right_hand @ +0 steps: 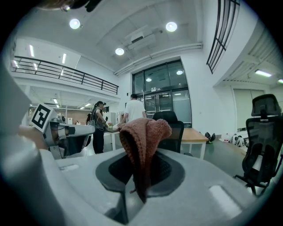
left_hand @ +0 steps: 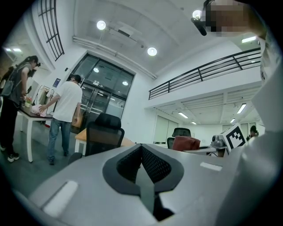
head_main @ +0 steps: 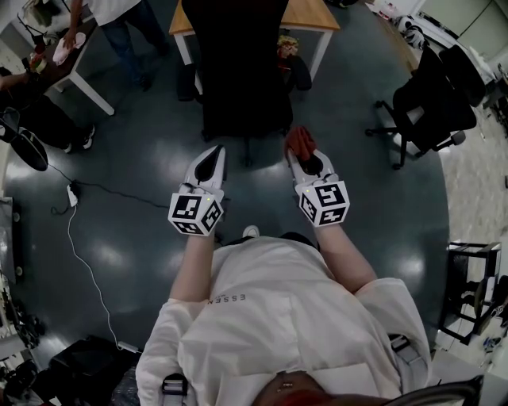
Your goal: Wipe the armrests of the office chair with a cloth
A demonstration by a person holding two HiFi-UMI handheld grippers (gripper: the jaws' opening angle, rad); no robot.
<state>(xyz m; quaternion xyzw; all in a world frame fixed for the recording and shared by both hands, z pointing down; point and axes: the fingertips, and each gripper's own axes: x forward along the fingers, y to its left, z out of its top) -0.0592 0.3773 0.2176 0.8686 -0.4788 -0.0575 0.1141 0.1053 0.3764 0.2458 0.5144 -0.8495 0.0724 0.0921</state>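
"What do the grippers hold?"

"The right gripper (head_main: 305, 161) is squeezed tight on the brown cloth (head_main: 299, 141). The left gripper (head_main: 213, 157) is closed on nothing. Both are near the black office chair (head_main: 238, 71), away from its armrests (head_main: 299, 73)."

L gripper (left_hand: 142, 152) jaws together, chair (left_hand: 104, 133) beyond

Our head cam looks steeply down at the floor (head_main: 143, 174), w/ the chair (head_main: 242, 71) just ahead; the L gripper (head_main: 212, 155) cam rides low behind its jaws, v. close to them, facing fwd and tilted up to the ceiling (left_hand: 132, 57); the R gripper (head_main: 302, 155) cam does likewise; all three cams share the chair and desk (head_main: 309, 14); each gripper cam catches the other's cube (left_hand: 234, 137) at its edge.
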